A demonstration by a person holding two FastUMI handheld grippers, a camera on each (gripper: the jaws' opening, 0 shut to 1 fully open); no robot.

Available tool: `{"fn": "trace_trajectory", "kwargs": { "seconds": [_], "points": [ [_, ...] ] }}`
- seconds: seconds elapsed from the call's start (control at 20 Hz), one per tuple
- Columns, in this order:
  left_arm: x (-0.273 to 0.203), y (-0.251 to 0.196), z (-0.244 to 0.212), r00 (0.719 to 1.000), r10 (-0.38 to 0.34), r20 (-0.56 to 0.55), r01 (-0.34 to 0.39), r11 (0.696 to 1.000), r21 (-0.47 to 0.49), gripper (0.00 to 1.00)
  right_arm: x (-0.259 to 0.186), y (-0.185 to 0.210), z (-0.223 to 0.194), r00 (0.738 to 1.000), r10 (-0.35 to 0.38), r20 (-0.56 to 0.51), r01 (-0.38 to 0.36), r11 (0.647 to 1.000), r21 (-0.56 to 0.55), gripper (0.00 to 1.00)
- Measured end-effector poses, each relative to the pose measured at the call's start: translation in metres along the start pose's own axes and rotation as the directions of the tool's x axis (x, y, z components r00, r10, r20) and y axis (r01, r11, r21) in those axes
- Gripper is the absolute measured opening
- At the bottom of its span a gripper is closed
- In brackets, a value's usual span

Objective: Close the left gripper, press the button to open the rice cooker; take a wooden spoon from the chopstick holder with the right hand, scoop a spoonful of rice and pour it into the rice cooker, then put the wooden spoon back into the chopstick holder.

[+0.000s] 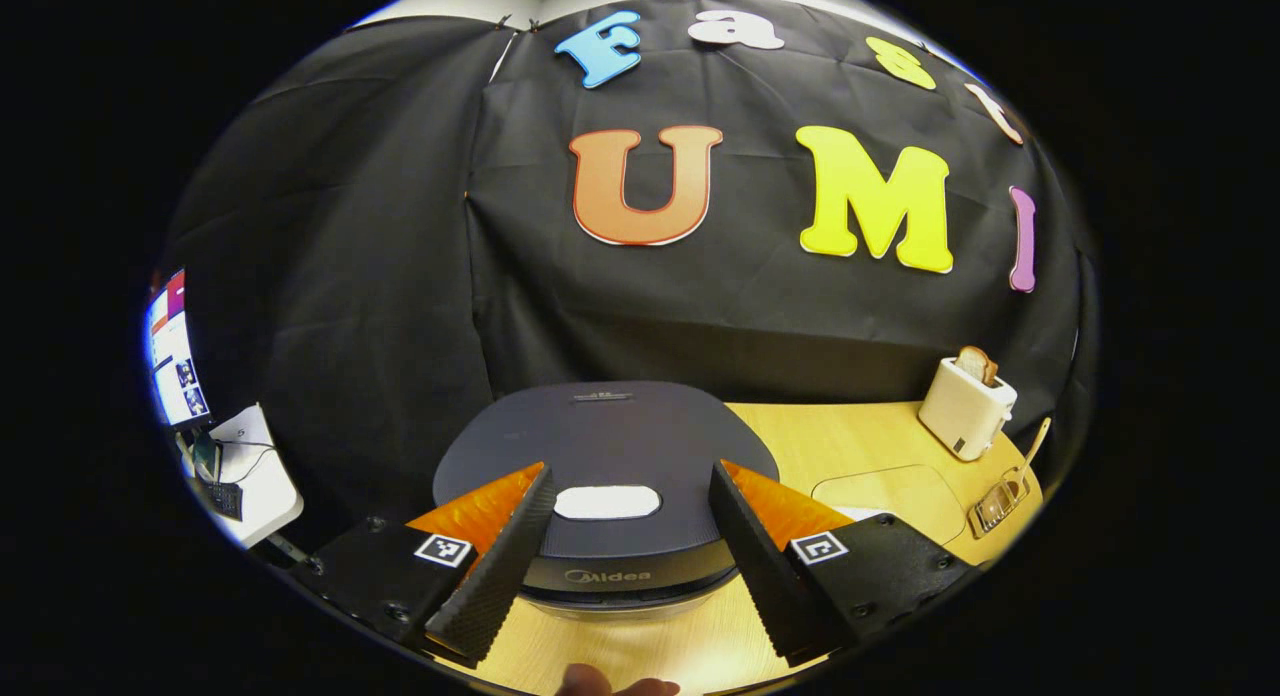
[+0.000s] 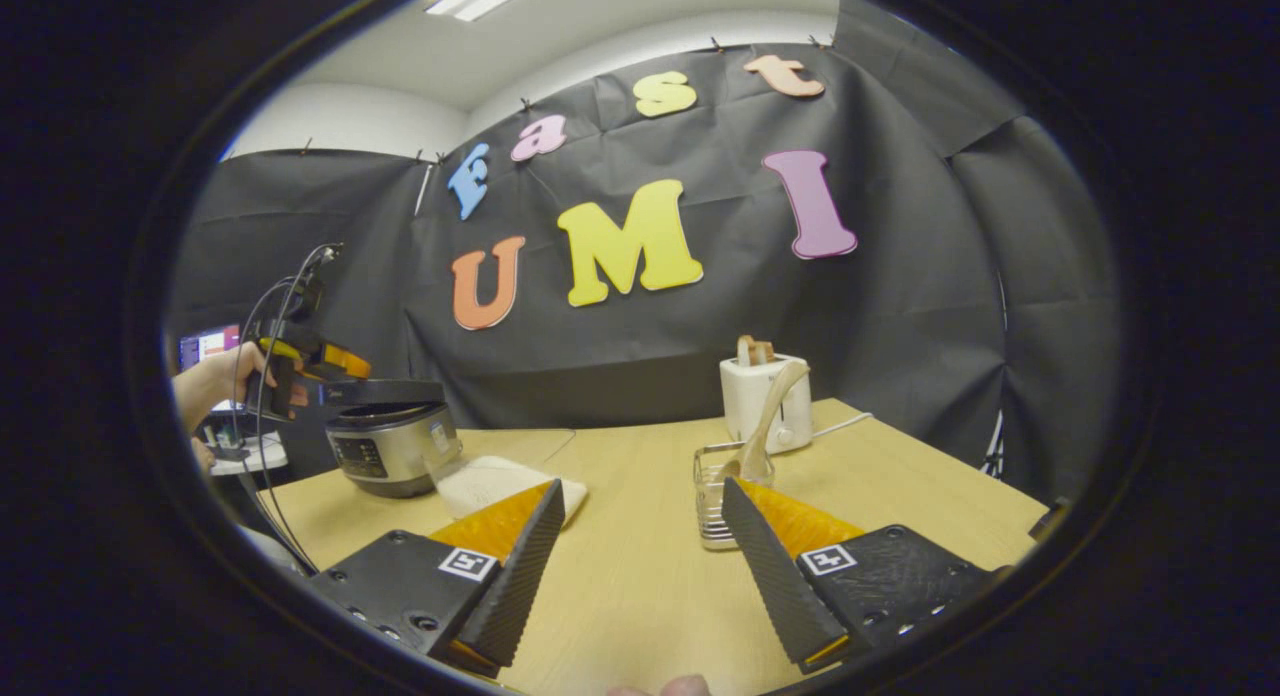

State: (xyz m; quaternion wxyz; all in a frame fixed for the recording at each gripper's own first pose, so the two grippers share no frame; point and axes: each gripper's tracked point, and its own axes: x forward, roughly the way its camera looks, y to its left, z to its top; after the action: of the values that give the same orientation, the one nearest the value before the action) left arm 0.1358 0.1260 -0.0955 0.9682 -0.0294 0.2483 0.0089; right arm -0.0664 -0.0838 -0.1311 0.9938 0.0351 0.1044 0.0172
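rice cooker (image 1: 606, 476) lid shut, wooden spoon (image 2: 768, 421) in chopstick holder (image 2: 712, 496)

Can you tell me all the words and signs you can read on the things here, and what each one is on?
"Midea": brand name on the front rim of the dark grey round rice cooker.
Small mark at the back of the rice cooker's lid: too blurred to read.
Square black-and-white marker tags on the black ribbed fingers of the left gripper and on the right gripper: patterns, no words.
Rice cooker's front panel in the right gripper view: too small to read.

Light wood table (image 2: 640, 576), w/ rice cooker (image 2: 392, 446), rice tray (image 2: 495, 481), chopstick holder (image 2: 715, 496), toaster (image 2: 765, 401)
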Motion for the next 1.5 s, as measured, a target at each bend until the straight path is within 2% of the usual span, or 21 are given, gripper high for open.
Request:
{"fn": "trace_trajectory", "kwargs": {
  "seconds": [0.2,0.65,1.0,1.15,1.2,1.25,1.3,1.5],
  "points": [
    [0.006,0.000,-0.014,1.000,-0.001,0.007,0.002,1.000,-0.021,1.00,0.002,0.004,-0.007,1.000,0.007,-0.024,-0.007,1.000,0.007,0.94],
    [0.009,0.001,-0.014,0.994,0.047,0.101,-0.047,0.999,0.003,0.99,0.013,0.013,-0.013,0.999,0.006,-0.046,-0.006,1.000,0.016,0.94],
    [0.010,0.000,-0.025,0.994,0.055,0.095,-0.056,0.998,0.008,0.99,0.032,0.028,-0.021,0.997,0.034,-0.073,-0.033,0.999,0.009,0.94],
    [0.010,0.000,-0.024,0.986,0.056,0.160,-0.061,0.998,0.029,0.99,0.040,0.039,-0.029,0.993,0.058,-0.099,-0.058,0.998,0.008,0.94],
    [0.009,0.000,-0.024,0.983,0.056,0.176,-0.063,0.998,0.030,0.99,0.041,0.042,-0.032,0.992,0.065,-0.108,-0.065,0.998,0.004,0.89],
    [0.009,0.001,-0.024,0.980,0.055,0.193,-0.063,0.997,0.035,0.99,0.042,0.044,-0.034,0.991,0.069,-0.114,-0.070,0.998,0.000,0.89],
    [0.010,0.001,-0.022,0.979,0.054,0.198,-0.062,0.997,0.037,0.99,0.043,0.046,-0.034,0.991,0.071,-0.117,-0.072,0.997,-0.004,0.94],
    [0.012,0.000,-0.022,0.978,0.056,0.203,-0.059,0.998,0.009,0.98,0.038,0.043,-0.024,0.995,0.055,-0.088,-0.057,0.998,-0.019,0.94]
  ]
}}
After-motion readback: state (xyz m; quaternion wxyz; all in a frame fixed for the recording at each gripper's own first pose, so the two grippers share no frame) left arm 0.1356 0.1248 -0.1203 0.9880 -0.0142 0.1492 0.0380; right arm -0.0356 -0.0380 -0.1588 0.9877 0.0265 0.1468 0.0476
